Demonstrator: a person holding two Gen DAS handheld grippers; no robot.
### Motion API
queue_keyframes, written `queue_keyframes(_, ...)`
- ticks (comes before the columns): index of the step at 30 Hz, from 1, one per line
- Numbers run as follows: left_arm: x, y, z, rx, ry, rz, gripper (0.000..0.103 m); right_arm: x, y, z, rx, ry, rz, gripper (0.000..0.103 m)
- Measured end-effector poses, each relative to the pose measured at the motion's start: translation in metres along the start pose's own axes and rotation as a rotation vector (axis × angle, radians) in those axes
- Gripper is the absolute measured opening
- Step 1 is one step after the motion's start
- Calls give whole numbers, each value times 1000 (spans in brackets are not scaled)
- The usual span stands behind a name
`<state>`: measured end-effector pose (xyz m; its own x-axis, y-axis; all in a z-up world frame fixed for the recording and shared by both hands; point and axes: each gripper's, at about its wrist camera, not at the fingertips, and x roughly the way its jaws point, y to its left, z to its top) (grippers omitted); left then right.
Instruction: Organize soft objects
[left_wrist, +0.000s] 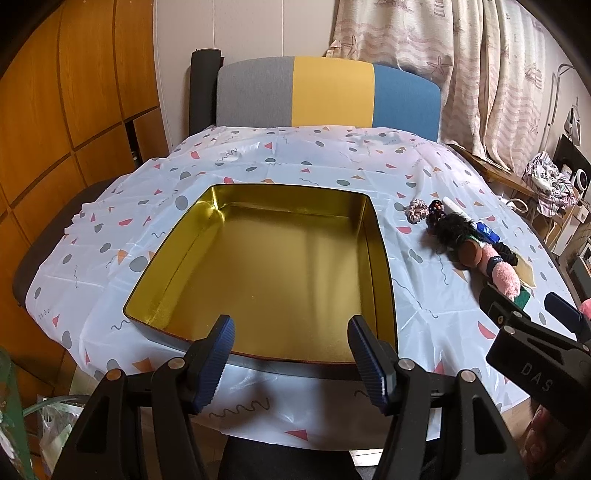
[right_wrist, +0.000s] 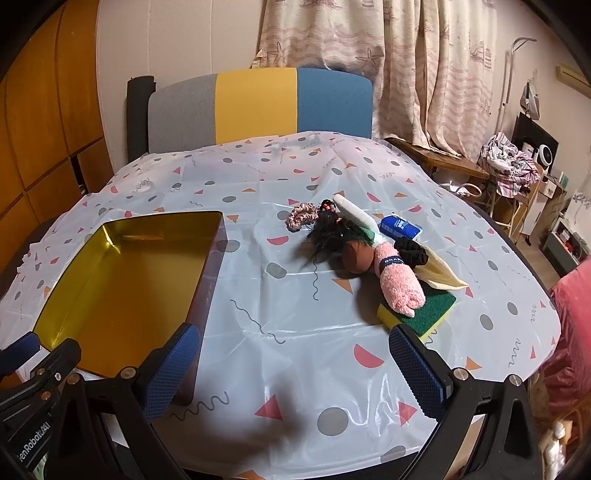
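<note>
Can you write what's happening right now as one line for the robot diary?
left gripper: open, empty, over gold tin | right gripper: open, empty | soft pile: untouched on tablecloth | tin: empty

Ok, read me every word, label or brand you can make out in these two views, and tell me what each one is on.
"DAS": on the right gripper body.
"enRobot.AI", start cut off by the frame: on the left gripper body.
"GRAN", the rest wrapped out of sight: on the dark band around the pink fuzzy roll.
White print on the blue packet: too small to read.
</note>
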<state>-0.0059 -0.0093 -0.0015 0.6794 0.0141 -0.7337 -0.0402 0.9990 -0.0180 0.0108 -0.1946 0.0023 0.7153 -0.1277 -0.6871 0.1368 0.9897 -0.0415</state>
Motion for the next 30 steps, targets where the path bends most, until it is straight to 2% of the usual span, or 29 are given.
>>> queue_keyframes(15, 6, -6, -2, 18, 25, -37, 65, 5, -9, 2, 3, -4, -14, 103)
queue_keyframes(20, 14, -8, -4, 3, 72, -106, 65, 7, -19, 4, 15, -11, -7, 103)
queue_keyframes(24, 16, -12, -4, -17, 91, -227, 65, 15, -29, 5, 24, 7, 23, 103)
queue_keyframes(26, 18, -17, -2, -18, 102, -266, 65, 20, -38, 4, 41, 19, 39, 103)
queue_keyframes(30, 20, -36, 2, 24, 129, -309, 65, 32, -61, -2, 51, 36, -9, 103)
